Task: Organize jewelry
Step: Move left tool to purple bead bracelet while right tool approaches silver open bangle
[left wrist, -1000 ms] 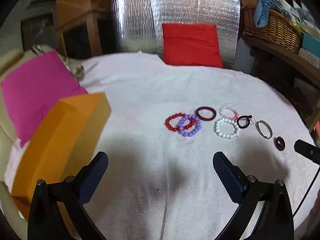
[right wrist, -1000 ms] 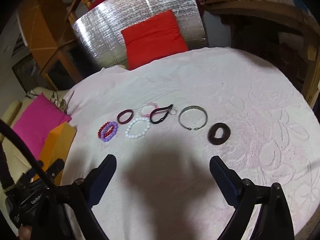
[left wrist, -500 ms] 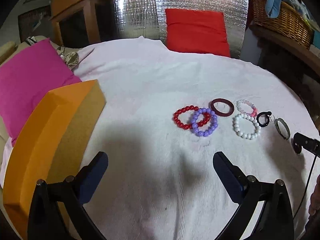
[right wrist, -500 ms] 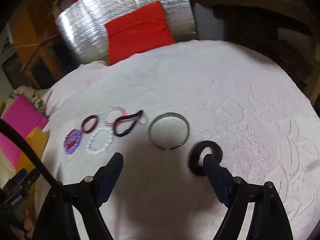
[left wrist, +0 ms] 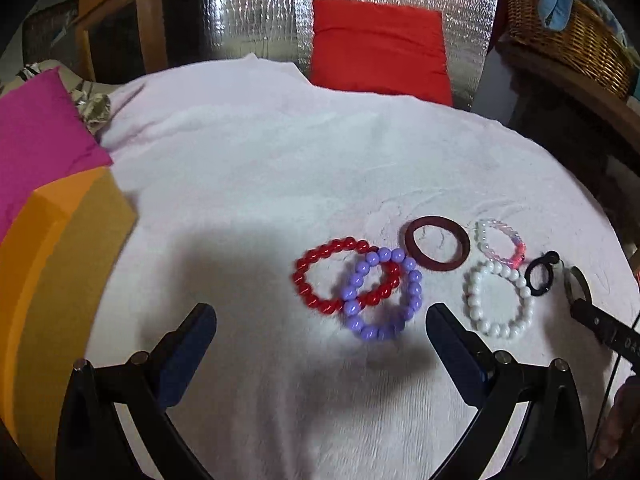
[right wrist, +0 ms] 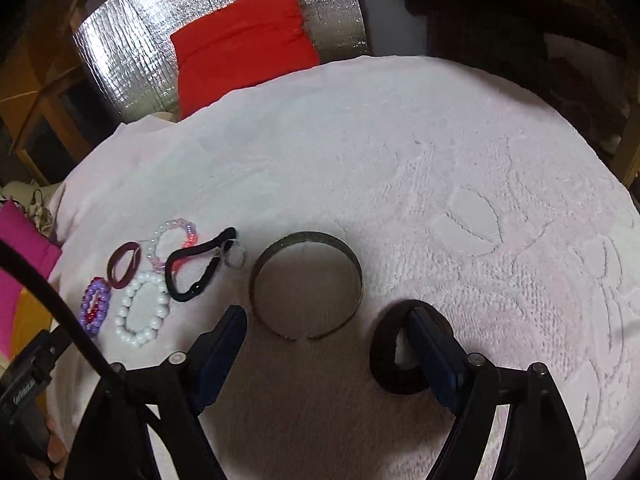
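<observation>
Several bracelets lie in a row on a white towel (left wrist: 260, 168). In the left wrist view a purple bead bracelet (left wrist: 384, 294) overlaps a red bead bracelet (left wrist: 340, 276), with a maroon bangle (left wrist: 436, 243), a pink-clear bracelet (left wrist: 500, 240), a white bead bracelet (left wrist: 498, 298) and a black loop (left wrist: 540, 274) to the right. My left gripper (left wrist: 320, 326) is open just short of the purple one. In the right wrist view my right gripper (right wrist: 326, 330) is open low over a metal cuff (right wrist: 306, 286), its right finger (right wrist: 430, 344) inside a dark brown ring (right wrist: 400, 350).
An orange box (left wrist: 52, 280) and a pink cushion (left wrist: 36, 136) lie at the left. A red cushion (left wrist: 380, 52) leans on a silver foil panel (left wrist: 256, 4) behind. A wicker basket (left wrist: 568, 32) stands on a shelf at the right.
Both grippers have moved forward and down toward the jewelry. The left one has neared the red and purple bracelets. The right one has reached the cuff and brown ring.
</observation>
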Demonstrator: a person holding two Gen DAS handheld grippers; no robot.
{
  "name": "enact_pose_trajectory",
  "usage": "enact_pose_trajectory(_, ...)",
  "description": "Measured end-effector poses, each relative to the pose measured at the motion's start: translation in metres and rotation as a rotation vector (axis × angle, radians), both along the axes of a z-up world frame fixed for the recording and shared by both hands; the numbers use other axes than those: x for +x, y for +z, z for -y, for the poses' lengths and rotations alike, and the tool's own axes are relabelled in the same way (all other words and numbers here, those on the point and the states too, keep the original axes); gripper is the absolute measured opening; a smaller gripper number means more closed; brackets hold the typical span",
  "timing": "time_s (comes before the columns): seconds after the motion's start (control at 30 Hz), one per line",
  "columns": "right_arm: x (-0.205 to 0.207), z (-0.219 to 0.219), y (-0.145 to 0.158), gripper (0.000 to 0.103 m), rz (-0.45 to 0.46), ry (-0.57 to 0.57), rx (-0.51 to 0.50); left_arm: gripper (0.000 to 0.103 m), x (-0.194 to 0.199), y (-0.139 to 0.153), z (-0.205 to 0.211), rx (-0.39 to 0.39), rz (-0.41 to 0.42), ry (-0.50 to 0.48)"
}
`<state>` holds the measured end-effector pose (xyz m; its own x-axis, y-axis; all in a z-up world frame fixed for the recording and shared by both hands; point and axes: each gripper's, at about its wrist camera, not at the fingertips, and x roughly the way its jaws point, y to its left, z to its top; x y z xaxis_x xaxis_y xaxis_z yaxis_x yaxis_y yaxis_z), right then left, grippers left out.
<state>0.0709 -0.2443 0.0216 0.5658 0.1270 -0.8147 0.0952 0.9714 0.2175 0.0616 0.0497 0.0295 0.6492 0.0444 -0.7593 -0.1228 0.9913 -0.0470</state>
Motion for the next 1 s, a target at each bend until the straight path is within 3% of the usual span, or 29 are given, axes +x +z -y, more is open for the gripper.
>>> enact_pose_trajectory(0.17,0.011,-0.004,-0.003,0.081,0.016,-0.01,-0.014,0.099,0.014,-0.01,0.011,-0.019,-0.036,-0.036)
enact_pose_trajectory(0.23,0.016,-0.008,-0.003,0.073,0.027,-0.015,-0.011,0.072,0.016,-0.014,0.015,-0.03,-0.053,-0.054)
enact_pose_trajectory(0.3,0.017,-0.009,-0.002,0.069,0.034,-0.013,-0.017,0.067,0.015,-0.013,0.017,-0.038,-0.041,-0.064)
enact_pose_trajectory(0.37,0.016,-0.009,-0.002,0.062,0.043,-0.011,-0.021,0.055,0.012,-0.011,0.018,-0.035,-0.034,-0.079)
enact_pose_trajectory(0.43,0.013,-0.006,-0.001,0.049,0.048,-0.013,-0.021,0.04,0.009,-0.008,0.017,-0.044,-0.028,-0.082)
enact_pose_trajectory(0.53,0.004,0.007,0.0,0.038,0.041,-0.022,0.006,0.026,0.002,-0.005,0.014,-0.067,-0.031,-0.093)
enact_pose_trajectory(0.6,0.003,0.011,0.0,0.029,0.037,-0.028,0.016,0.022,-0.004,-0.004,0.01,-0.074,-0.032,-0.095)
enact_pose_trajectory(0.73,0.0,0.021,0.0,0.023,0.025,-0.017,0.082,0.019,-0.02,0.003,0.009,-0.096,-0.029,-0.13)
enact_pose_trajectory(0.83,-0.004,0.026,0.002,0.023,0.026,-0.001,0.112,0.013,-0.033,0.008,0.005,-0.102,-0.025,-0.139)
enact_pose_trajectory(0.97,-0.01,0.035,0.006,0.024,0.026,0.029,0.122,0.012,-0.046,0.015,0.005,-0.102,-0.014,-0.155)
enact_pose_trajectory(1.0,-0.011,0.038,0.007,0.031,0.03,0.021,0.117,0.012,-0.048,0.017,0.005,-0.098,-0.009,-0.162)
